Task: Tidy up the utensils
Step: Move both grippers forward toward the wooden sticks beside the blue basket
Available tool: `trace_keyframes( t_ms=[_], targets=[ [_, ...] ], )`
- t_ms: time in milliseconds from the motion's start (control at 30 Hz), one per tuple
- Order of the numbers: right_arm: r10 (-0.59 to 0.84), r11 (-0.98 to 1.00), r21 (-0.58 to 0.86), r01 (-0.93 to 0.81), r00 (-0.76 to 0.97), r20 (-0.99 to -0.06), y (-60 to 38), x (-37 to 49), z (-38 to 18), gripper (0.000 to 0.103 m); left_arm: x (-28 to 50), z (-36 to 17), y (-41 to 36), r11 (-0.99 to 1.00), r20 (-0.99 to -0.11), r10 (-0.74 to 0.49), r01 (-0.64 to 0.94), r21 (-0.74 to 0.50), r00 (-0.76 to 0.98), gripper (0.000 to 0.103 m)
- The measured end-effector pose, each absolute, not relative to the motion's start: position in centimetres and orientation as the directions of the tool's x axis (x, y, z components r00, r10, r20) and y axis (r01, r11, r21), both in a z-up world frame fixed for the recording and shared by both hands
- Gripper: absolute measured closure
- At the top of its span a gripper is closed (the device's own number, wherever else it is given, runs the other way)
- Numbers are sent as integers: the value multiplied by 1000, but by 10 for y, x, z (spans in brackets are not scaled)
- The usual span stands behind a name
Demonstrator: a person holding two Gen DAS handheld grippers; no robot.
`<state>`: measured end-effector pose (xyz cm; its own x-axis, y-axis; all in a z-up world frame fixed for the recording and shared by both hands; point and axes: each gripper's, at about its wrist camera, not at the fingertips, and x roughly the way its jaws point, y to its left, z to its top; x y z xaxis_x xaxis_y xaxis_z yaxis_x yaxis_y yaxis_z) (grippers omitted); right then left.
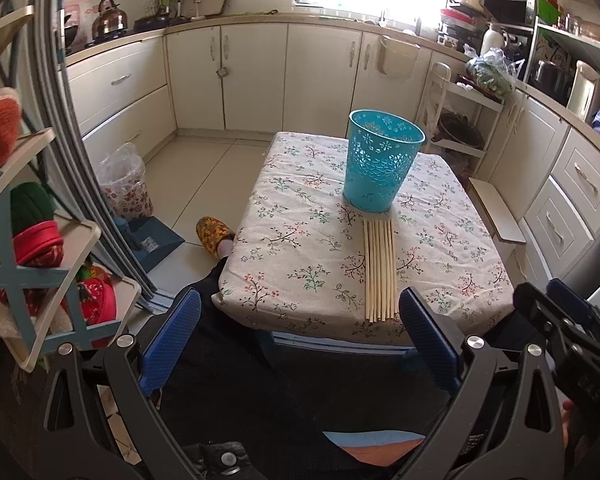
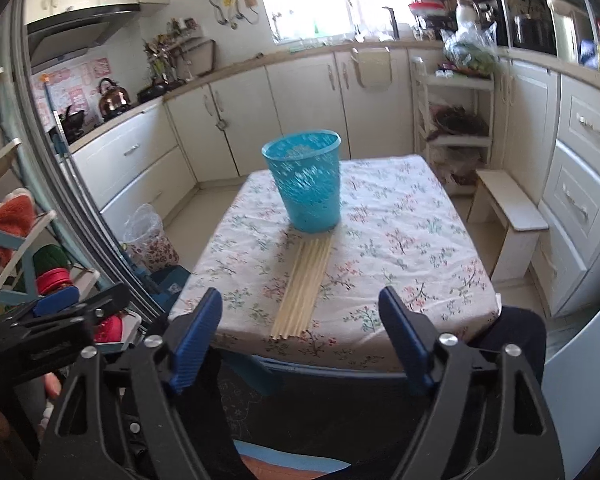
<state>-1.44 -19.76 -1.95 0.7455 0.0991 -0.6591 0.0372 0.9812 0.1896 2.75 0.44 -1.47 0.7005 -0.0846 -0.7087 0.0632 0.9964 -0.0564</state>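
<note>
Jaws of the right gripper (image 2: 300, 340) are standing apart, grasping nothing; the left gripper (image 1: 300, 340) is likewise released. The wooden chopsticks (image 2: 303, 286) are lying on the floral tablecloth (image 2: 400, 240), long axis pointing toward the blue perforated bin (image 2: 306, 184), nearest ends just ahead of the right gripper.

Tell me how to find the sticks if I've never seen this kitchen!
Find the small table with the flowery cloth. A blue cup-shaped basket stands on it. The pale wooden sticks lie flat in a neat row just in front of the basket.
</note>
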Motion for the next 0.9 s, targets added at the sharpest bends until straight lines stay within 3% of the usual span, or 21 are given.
trace_keyframes(
  t_ms=[467,600,900],
  targets=[
    [47,986,136,96,624,-780,-213,80,-89,31,112,-59,-24,996,-774,-71,86,-21,630,7],
    [42,990,112,82,593,-804,-209,109,-110,46,130,-73,-24,996,-790,-70,88,-20,610,7],
    [42,992,98,79,526,-850,-206,161,-150,61,171,-102,-21,997,-824,-47,70,-9,565,7]
  ],
)
